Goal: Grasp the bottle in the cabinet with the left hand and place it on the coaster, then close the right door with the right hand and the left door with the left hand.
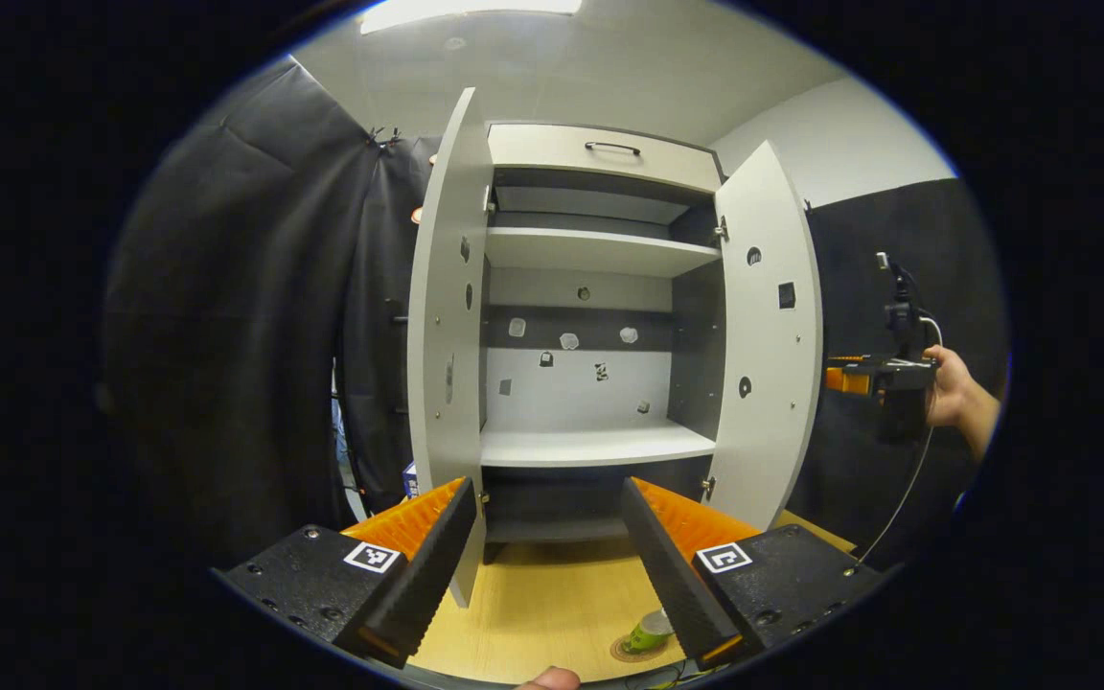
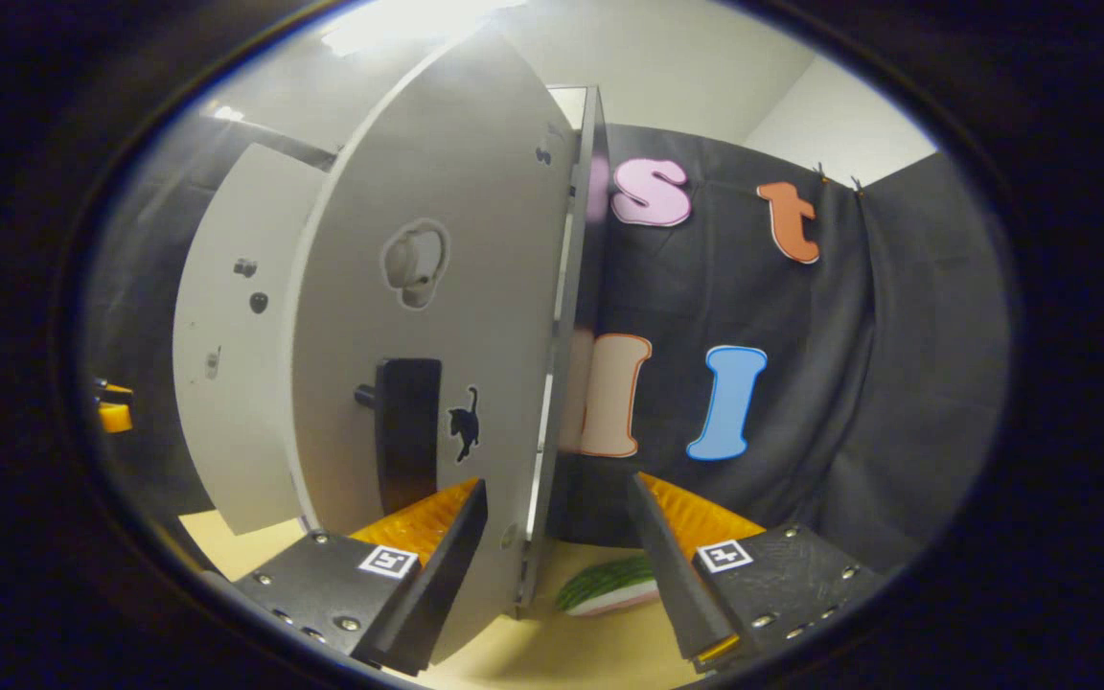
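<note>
A: Bottle?
B: Bottle (image 1: 650, 631) sits on the coaster (image 1: 631, 652) on the table (image 1: 542, 604), beside the left gripper (image 1: 552, 546), which is spread and empty.
A: Doors?
B: Cabinet (image 1: 600, 287) has both open. Right gripper (image 2: 557, 546) is spread, straddling the right door (image 2: 437, 316) edge.

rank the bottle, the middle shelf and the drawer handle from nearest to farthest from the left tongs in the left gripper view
1. bottle, on the coaster just below the left tongs, right side.
2. middle shelf, inside the cabinet ahead.
3. drawer handle, top of the cabinet.
</note>
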A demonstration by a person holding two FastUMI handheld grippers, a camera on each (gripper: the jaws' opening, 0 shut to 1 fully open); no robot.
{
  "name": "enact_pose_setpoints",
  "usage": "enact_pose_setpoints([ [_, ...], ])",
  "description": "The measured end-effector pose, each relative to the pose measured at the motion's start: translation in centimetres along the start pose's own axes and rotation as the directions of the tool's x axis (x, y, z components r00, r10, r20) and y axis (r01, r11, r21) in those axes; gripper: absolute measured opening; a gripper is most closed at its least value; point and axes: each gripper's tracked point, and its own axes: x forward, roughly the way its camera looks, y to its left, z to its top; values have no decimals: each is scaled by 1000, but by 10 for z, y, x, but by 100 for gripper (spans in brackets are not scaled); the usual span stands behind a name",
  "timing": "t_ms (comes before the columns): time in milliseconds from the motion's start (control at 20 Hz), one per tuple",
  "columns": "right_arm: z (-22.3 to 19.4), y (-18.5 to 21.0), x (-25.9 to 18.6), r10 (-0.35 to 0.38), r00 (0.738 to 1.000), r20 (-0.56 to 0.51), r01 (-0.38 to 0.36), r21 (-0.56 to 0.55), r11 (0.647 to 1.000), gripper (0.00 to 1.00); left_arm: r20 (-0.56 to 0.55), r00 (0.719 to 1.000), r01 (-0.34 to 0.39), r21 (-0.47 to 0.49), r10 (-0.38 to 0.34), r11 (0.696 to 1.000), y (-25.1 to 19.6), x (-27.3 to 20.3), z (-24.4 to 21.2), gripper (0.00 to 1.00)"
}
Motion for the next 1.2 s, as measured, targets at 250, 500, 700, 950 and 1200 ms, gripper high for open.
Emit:
enact_pose_setpoints([
  [250, 8, 3, 5, -72, 997, 28, 71, 35, 997, 87, 1, 999, 54, 15, -54, 998, -2, 4, 1, 97],
  [500, 7, 15, 5, -110, 994, 16, 110, 36, 993, 87, 26, 992, 120, -1, -120, 993, -2, 23, 13, 97],
  [700, 7, 36, 10, -105, 994, 12, 105, 47, 993, 87, 24, 988, 150, -15, -150, 989, -3, 26, 14, 96],
  [950, 15, 73, 15, -24, 999, 33, 21, 99, 995, 90, 17, 988, 152, -13, -152, 988, 10, 18, 11, 96],
  [1200, 10, 104, 23, 33, 999, 22, -35, 75, 997, 88, 10, 992, 126, -25, -126, 992, 33, 1, 6, 96],
])
